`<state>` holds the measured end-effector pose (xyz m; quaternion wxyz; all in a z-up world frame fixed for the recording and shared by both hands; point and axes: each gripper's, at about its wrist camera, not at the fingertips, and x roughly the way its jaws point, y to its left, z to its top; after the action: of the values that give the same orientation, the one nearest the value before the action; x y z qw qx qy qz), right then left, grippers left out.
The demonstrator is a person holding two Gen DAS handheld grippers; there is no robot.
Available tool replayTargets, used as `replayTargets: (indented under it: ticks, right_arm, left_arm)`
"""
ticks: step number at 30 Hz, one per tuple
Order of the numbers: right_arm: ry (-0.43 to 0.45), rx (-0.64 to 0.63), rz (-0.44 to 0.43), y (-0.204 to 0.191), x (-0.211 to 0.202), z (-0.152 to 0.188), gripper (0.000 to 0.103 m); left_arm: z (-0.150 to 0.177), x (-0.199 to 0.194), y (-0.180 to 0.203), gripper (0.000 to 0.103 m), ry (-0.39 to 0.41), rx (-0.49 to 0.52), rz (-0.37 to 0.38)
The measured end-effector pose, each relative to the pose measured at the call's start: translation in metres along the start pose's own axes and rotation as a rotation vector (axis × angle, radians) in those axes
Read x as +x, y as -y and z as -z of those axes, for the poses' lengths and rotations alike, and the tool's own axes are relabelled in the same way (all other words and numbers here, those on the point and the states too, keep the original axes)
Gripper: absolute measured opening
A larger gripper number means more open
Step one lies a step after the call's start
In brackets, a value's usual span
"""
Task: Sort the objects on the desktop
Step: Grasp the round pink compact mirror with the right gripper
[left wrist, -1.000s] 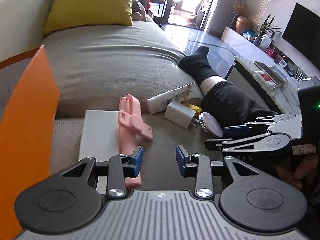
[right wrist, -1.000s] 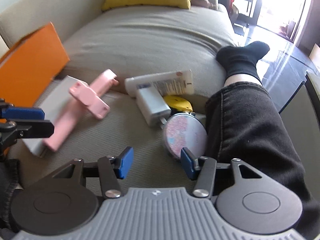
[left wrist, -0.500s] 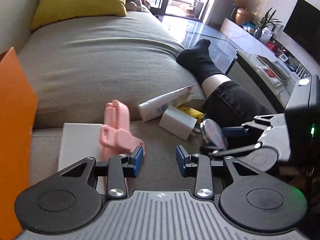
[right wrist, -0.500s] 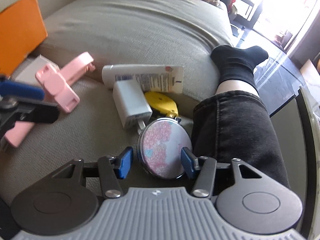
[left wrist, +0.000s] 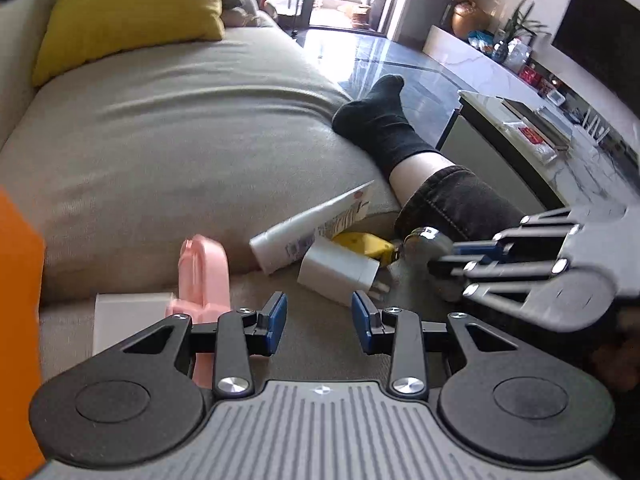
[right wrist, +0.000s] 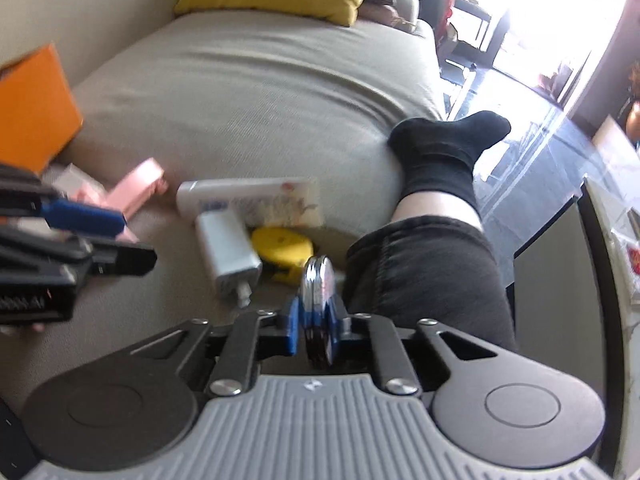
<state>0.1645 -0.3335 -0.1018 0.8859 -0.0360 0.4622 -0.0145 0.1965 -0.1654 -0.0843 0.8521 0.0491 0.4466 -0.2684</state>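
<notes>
Right tool point(right wrist: 316, 326) tilted downward, just closed on compact mirror point(right wrist: 318, 280).

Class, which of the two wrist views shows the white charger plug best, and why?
The left wrist view: the white charger plug lies sharp and whole, prongs visible, between the open left gripper fingers. The right wrist view shows it blurred, off to the side.

We are in a home living room: we see a beige sofa point(left wrist: 180, 128) with a yellow cushion point(left wrist: 132, 12), a dark TV point(left wrist: 596, 40) above a marble console point(left wrist: 480, 60) with plants and a vase point(left wrist: 466, 20), a glossy floor point(left wrist: 400, 68), and a sunlit doorway point(right wrist: 560, 20).
</notes>
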Motion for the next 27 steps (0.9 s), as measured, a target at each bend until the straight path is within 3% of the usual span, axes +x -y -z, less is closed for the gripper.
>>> replayTargets:
  ticks: [4,7,13,18,21,23,27]
  right_arm:
    - [-0.026,0.093,-0.082,0.022,0.007,-0.01,0.014]
    - [-0.037,0.107,-0.102,0.03,0.013,-0.012,0.014]
    - [-0.036,0.125,-0.134,0.034,0.02,-0.008,0.014]
    - [-0.003,0.156,-0.179,0.038,0.016,-0.008,0.014]
    - [0.002,0.151,-0.219,0.035,0.016,-0.01,0.014]
    - [-0.003,0.162,-0.269,0.036,0.016,-0.009,0.014]
    - [-0.012,0.174,-0.283,0.036,0.02,-0.011,0.014]
  left_arm:
    - [-0.012,0.008,0.006,0.041,-0.004,0.06,-0.008]
    - [-0.017,0.015,0.007,0.041,-0.025,0.05,0.01]
    - [-0.02,0.043,-0.011,0.043,-0.118,-0.157,0.035]
    - [-0.018,0.059,-0.025,0.054,-0.154,-0.309,0.086]
    - [-0.018,0.069,-0.028,0.062,-0.169,-0.359,0.115]
    - [-0.016,0.077,-0.031,0.064,-0.188,-0.4,0.154]
    - [-0.014,0.08,-0.027,0.065,-0.168,-0.396,0.149]
